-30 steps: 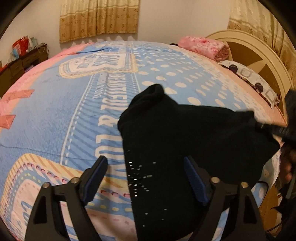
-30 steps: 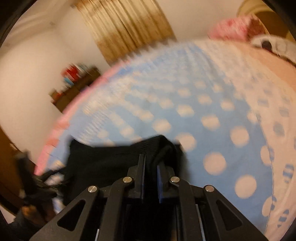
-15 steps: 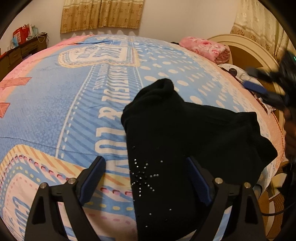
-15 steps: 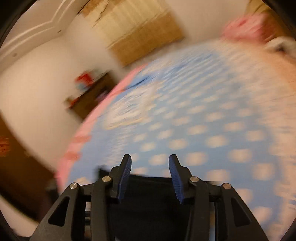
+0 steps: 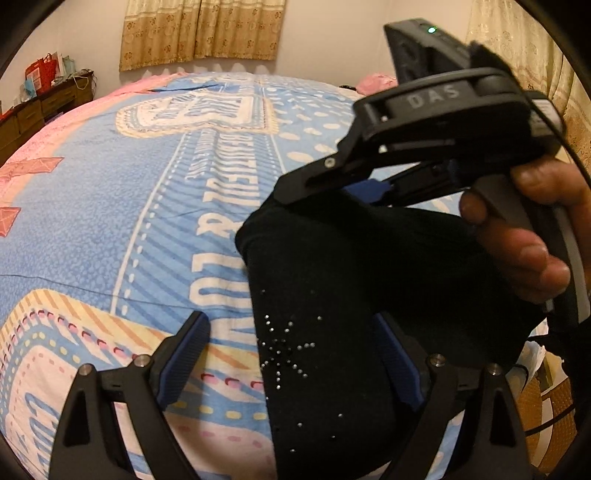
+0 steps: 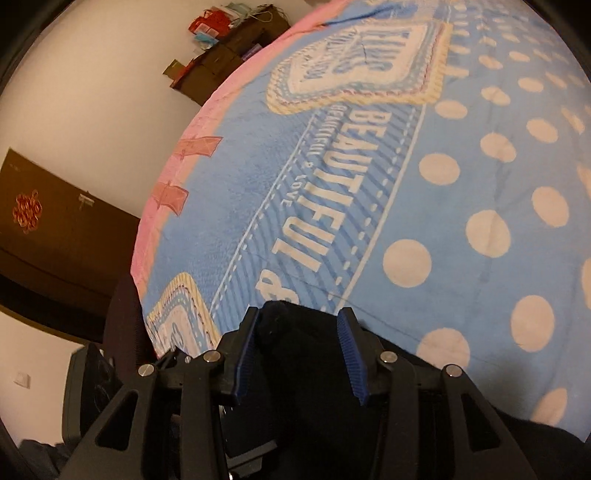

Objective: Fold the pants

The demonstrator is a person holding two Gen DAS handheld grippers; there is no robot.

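The black pants lie folded into a bundle at the near edge of the bed, with a rhinestone star on the near part. My left gripper is open and straddles the near end of the pants. My right gripper is open, its blue pads on either side of the far bunched corner of the pants. In the left wrist view the right gripper hangs just over that corner, held by a hand.
The bed has a blue, pink and cream printed cover with white dots. A dark dresser with bags stands by the far wall. Curtains hang behind. A dark door shows in the right wrist view.
My right gripper let go of the pants' right edge, opened, and swung over to the far bunched corner. The left gripper stayed open over the near end.
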